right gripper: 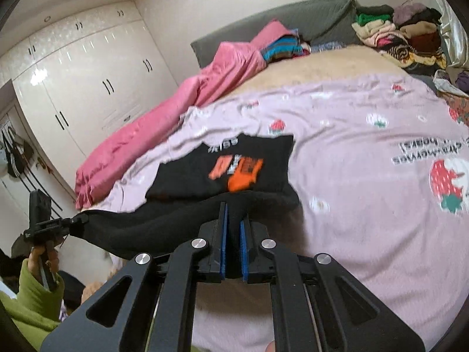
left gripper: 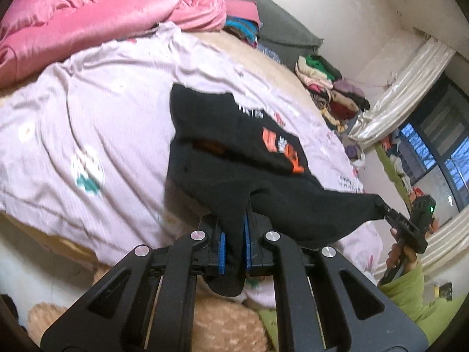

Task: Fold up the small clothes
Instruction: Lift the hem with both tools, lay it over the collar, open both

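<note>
Your left claw [left gripper: 234, 234] is clamped on the black shirt [left gripper: 234, 152] hem; your right claw [right gripper: 233, 228] pinches the same hem. Both point at 12 o'clock over the bed [right gripper: 366, 205], shirt lying on the lilac sheet [left gripper: 102, 102]

Print on black garment [left gripper: 281, 146] motion-blurred and unreadable, left gripper [left gripper: 234, 223] fingertips buried under its cloth, right gripper [right gripper: 233, 220] linkage cropped by bottom edge, sheet [right gripper: 366, 152] lettering smeared, inverted, partly cut off.
</note>
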Available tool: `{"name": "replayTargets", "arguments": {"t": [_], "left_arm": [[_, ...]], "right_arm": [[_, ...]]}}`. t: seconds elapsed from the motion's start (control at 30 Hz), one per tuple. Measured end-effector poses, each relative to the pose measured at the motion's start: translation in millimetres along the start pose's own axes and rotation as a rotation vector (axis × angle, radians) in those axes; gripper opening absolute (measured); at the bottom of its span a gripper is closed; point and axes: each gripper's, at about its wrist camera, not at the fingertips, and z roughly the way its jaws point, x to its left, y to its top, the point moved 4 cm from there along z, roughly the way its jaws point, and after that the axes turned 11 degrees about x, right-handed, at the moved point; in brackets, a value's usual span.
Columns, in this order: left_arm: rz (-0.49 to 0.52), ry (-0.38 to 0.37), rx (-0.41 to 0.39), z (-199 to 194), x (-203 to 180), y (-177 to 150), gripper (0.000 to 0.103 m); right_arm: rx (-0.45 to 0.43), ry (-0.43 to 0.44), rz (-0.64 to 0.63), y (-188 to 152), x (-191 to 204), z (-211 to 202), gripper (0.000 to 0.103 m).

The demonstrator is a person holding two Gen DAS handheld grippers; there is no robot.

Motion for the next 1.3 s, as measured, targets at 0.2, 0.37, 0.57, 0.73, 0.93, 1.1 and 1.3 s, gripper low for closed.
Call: {"name": "replayTargets", "arguments": {"t": [0.2,0.37,0.57,0.73,0.93,1.1,1.3], "left_arm": [[0.009,0.019,-0.04,-4,-2,28,0.003],[0.015,0.026,-0.059,-4,-6,50,0.003],[0.009,0.042,-0.058,5,-4,72,0.003],[-0.005,0.058,-0.046,16,3,90,0.003],[-0.019,0.071,-0.03,34,11,114,0.003],[-0.014,0.086,-0.01,48,16,128,0.003],[-0.017,0.103,0.009,65,23,142,0.003]], "right_arm": [[-0.064,0.004,-0.013,26,2,-2,0.006],[-0.099,-0.002,-0.015,46,1,1,0.006],[-0.11,-0.018,-0.015,69,-6,14,0.006],[-0.1,-0.034,-0.013,87,-12,35,0.006],[-0.085,-0.055,-0.009,104,-20,57,0.006],[-0.056,-0.065,0.012,112,-31,76,0.006],[-0.02,-0.095,0.023,120,-39,99,0.006]]}}
